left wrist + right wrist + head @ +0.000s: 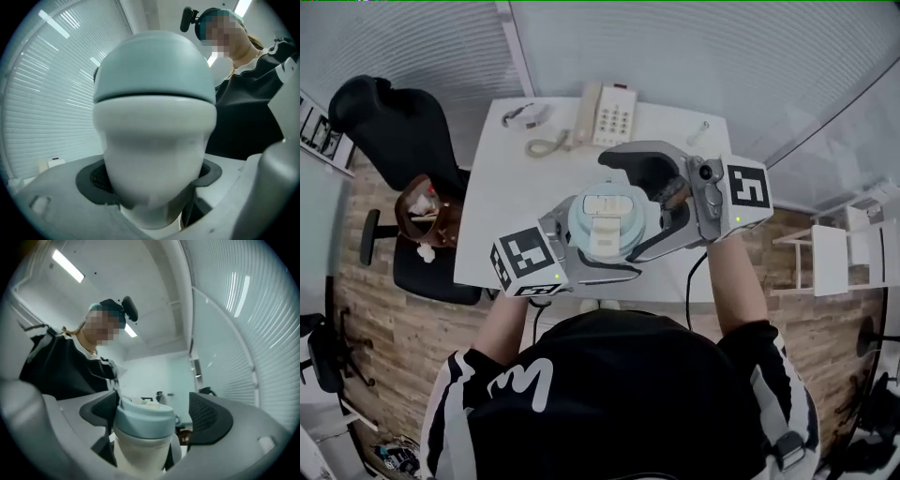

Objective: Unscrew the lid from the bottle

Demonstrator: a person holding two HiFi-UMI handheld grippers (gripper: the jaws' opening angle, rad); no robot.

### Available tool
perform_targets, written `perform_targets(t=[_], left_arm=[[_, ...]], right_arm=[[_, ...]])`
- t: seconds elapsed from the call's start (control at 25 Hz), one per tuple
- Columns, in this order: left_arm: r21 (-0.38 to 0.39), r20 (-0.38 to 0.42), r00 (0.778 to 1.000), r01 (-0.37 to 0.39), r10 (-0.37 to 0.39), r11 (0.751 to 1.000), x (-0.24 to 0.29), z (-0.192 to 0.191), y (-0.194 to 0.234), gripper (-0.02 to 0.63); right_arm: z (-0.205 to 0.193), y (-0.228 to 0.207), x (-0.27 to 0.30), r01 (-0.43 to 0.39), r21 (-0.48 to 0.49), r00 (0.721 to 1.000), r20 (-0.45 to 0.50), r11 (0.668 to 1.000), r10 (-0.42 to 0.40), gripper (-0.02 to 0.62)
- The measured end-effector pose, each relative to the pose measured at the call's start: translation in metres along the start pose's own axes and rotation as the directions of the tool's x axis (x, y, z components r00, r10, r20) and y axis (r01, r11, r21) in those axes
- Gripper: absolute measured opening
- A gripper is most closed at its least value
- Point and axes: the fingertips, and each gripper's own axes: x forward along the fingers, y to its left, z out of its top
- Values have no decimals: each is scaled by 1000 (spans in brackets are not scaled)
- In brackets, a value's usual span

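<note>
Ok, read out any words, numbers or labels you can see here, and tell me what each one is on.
Nothing reads clearly.
Cream desk telephone: keypad digits too small to read.
Black-and-white marker cubes: square patterns only, no letters.
Person's black top: a white mark, maybe a letter, cannot tell.
Pale blue lid on the white bottle: no print visible.

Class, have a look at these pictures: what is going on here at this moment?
A person holds a gripper in each hand above a white table. The left gripper is clamped on the white body of the bottle. The right gripper has its jaws apart on either side of the pale blue lid and has not closed on it. The lid sits on the bottle, so the unscrewing is not yet done.
</note>
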Motion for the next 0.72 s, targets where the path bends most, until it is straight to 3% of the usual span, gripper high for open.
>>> perform_targets(t=[0.08,0.16,0.32,0.48,0.6,0.72], left_arm=[[19,-4,996,-89,90,996,-6,2,18,448],[38,-16,986,-165,166,986,-9,4,35,448],[54,-35,960,-277,279,959,-9,7,59,448],[48,-26,928,-371,373,927,-9,11,75,448],[43,-24,908,-418,419,908,-10,13,81,448],[45,-26,898,-439,440,898,-7,11,77,448]], right_arm=[[6,-10,-10,174,-50,984,49,984,-171,474],[5,-15,-17,329,-104,944,50,939,-325,474],[2,-31,-14,604,-187,788,0,774,-615,472],[1,-41,-6,710,-205,686,-14,674,-728,472],[-1,-55,-8,785,-230,585,-27,575,-810,471],[-13,-58,-9,801,-280,532,-72,529,-844,469]])
